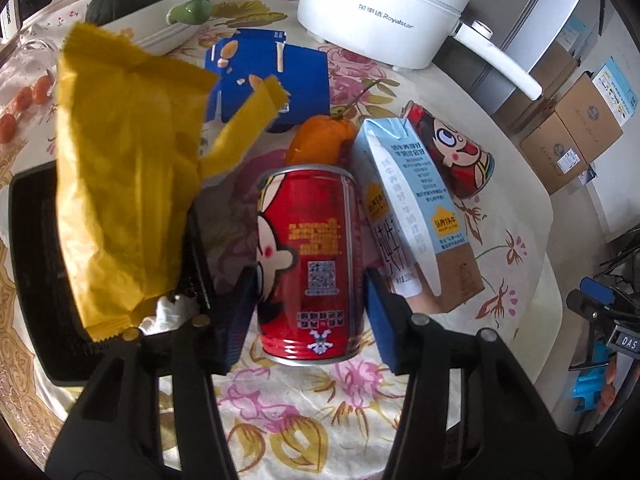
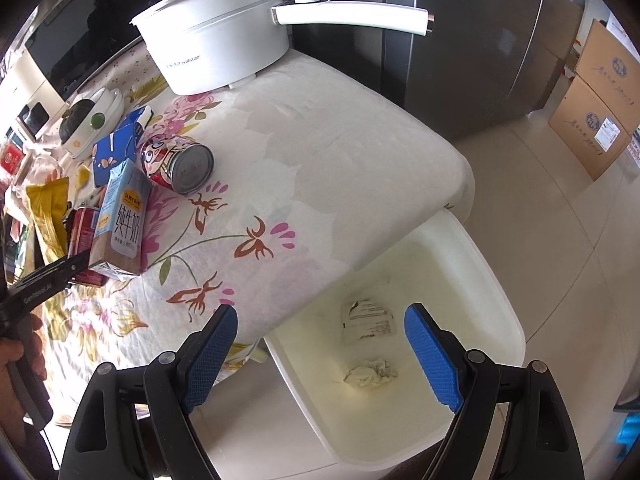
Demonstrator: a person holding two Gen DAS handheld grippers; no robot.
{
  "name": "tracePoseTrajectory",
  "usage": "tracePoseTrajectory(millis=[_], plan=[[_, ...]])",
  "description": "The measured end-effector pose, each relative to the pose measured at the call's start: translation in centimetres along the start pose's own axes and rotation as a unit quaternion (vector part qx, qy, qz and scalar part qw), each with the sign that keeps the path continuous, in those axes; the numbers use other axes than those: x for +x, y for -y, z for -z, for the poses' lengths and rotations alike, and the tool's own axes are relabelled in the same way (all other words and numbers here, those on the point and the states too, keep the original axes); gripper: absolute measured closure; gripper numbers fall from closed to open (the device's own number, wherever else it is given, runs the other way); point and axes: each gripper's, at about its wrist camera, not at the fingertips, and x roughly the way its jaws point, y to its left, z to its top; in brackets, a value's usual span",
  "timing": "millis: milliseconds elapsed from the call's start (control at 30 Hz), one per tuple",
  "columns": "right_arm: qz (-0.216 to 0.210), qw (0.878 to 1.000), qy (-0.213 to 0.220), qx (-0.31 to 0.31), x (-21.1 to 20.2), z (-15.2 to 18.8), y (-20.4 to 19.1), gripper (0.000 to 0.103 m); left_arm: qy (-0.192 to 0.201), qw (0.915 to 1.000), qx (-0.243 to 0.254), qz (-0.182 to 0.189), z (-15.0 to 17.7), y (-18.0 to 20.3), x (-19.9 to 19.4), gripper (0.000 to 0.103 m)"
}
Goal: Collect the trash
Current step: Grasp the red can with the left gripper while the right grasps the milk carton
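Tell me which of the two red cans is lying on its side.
The far red can behind the milk carton; the near red can stands upright between the left gripper's fingers.

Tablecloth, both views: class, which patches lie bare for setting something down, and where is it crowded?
Bare: the wide stretch of tablecloth between the white electric pot, the lying red can and the table edge above the white bin. Crowded: around the upright red can, milk carton, orange and yellow wrapper.
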Motion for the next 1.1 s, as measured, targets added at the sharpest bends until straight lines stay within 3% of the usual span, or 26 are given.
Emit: tracePoseTrajectory(millis=[200,333,700,933,1100], plan=[[-0.009,1.000,0.002,0.000,0.1,-0.6,-1.3,0.016,-0.008,0.9999,-0.009,0.011,0.6,-0.1,-0.9,0.049],[-0.024,1.000,0.006,-0.004,0.2,-1.0,-3.2,0.016,0.009,0.9999,-0.002,0.014,1.4,-0.4,-3.1,0.049],[-0.062,0.996,0.016,-0.055,1.9,-2.5,-12.3,0.016,0.043,0.9989,-0.016,0.011,3.6,-3.6,-8.3,0.049],[-0.094,0.992,0.029,-0.080,3.4,-3.0,-16.8,0.016,0.044,0.9983,-0.038,-0.004,4.4,-6.0,-9.1,0.048],[-0.086,0.992,0.033,-0.088,4.8,-3.2,-18.6,0.018,0.038,0.9982,-0.046,-0.006,5.0,-6.9,-9.0,0.049]])
